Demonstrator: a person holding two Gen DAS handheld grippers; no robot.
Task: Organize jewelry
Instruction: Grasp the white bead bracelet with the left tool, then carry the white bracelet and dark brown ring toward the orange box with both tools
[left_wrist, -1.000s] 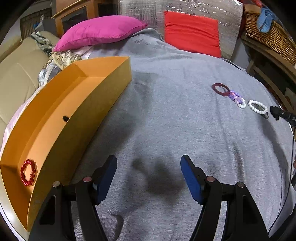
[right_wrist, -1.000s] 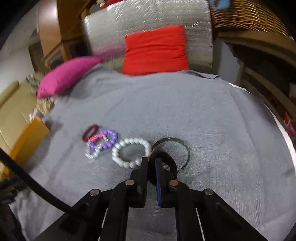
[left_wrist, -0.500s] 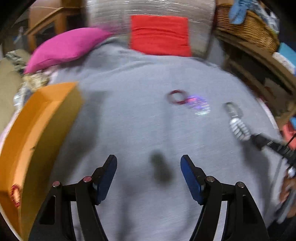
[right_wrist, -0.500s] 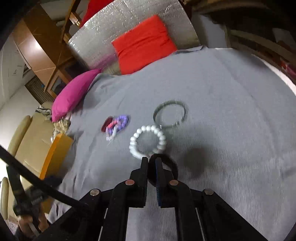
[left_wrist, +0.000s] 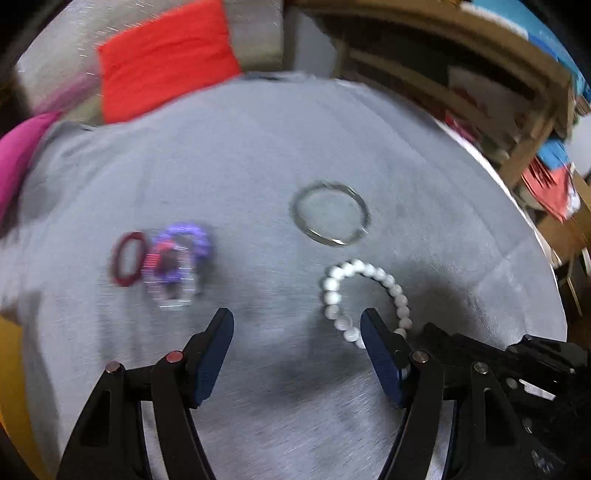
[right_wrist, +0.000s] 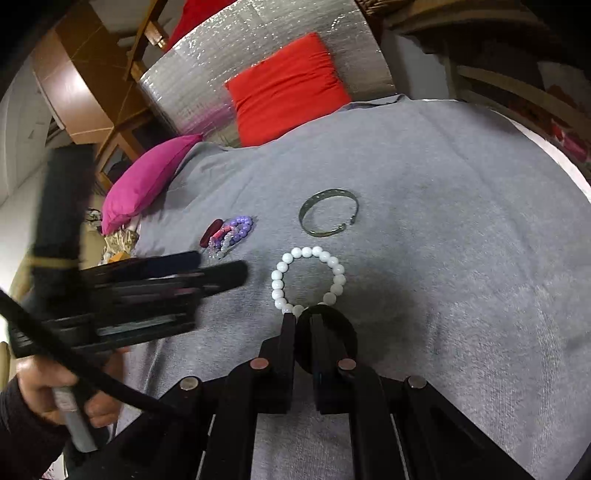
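Note:
On the grey cloth lie a white bead bracelet (left_wrist: 364, 295) (right_wrist: 308, 280), a metal bangle (left_wrist: 330, 213) (right_wrist: 328, 216), a purple bead bracelet (left_wrist: 177, 258) (right_wrist: 236, 230) and a dark red ring bracelet (left_wrist: 127, 258) (right_wrist: 211, 228). My left gripper (left_wrist: 297, 332) is open and empty, just short of the white bracelet; it shows blurred in the right wrist view (right_wrist: 207, 271). My right gripper (right_wrist: 303, 321) is shut on a black ring bracelet (right_wrist: 332, 339), held by the white bracelet's near side; it shows in the left wrist view (left_wrist: 430, 334).
A red cushion (right_wrist: 288, 88) and a pink pillow (right_wrist: 147, 181) lie at the far end against a silver padded backrest (right_wrist: 221, 66). Wooden shelving (left_wrist: 480, 92) stands to the right. A sliver of orange box (left_wrist: 11, 369) shows at the left edge.
My left gripper has swung right, away from the orange box, to the jewelry pile beside the right gripper. My right gripper has lifted slightly with the black ring in it.

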